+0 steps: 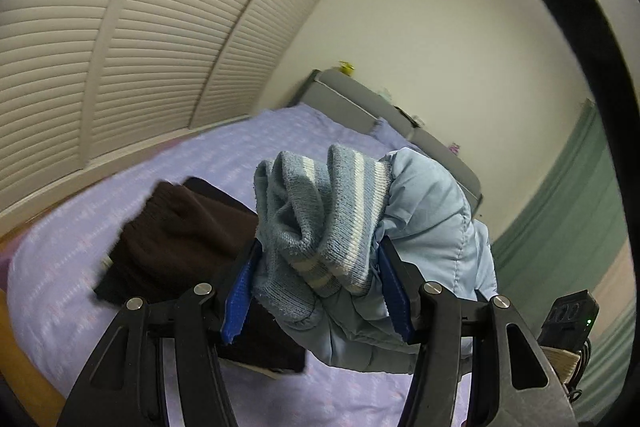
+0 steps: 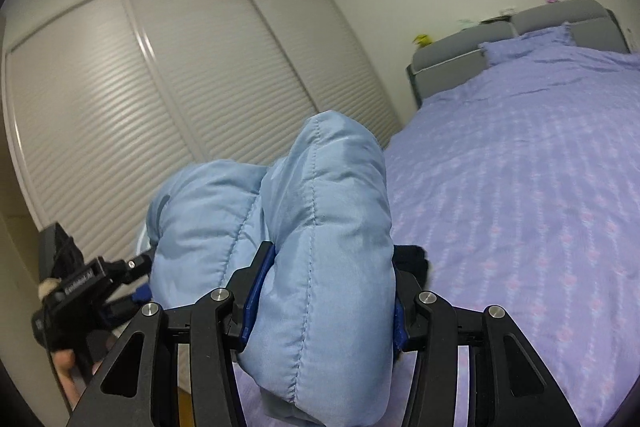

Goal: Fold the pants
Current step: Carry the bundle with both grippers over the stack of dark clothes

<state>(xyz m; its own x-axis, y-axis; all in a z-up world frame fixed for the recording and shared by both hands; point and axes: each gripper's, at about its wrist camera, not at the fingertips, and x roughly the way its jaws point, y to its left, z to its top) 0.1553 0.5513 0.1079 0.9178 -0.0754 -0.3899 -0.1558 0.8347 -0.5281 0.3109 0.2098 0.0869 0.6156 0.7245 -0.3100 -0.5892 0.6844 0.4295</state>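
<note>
Firstly, in the left wrist view, the left hand-held gripper [image 1: 318, 287] clamps the striped knit cuff of the light blue padded pants [image 1: 432, 223] above the purple bed [image 1: 120, 267], near a folded dark brown garment [image 1: 180, 231]. In the right wrist view, the right hand-held gripper [image 2: 322, 291] grasps a padded fold of the pants [image 2: 316, 227]; writing on the other tool is too blurred to read.

— What's on the bed with the lilac patterned cover [image 2: 540, 187]?

— A dark brown knitted garment [image 1: 180, 239], lying flat. A matching lilac pillow [image 2: 524, 45] leans on the grey padded headboard [image 2: 448, 57].

— And beyond it?

— Cream louvred wardrobe doors [image 2: 140, 115], plus a green curtain [image 1: 568, 239] by the far wall.
</note>
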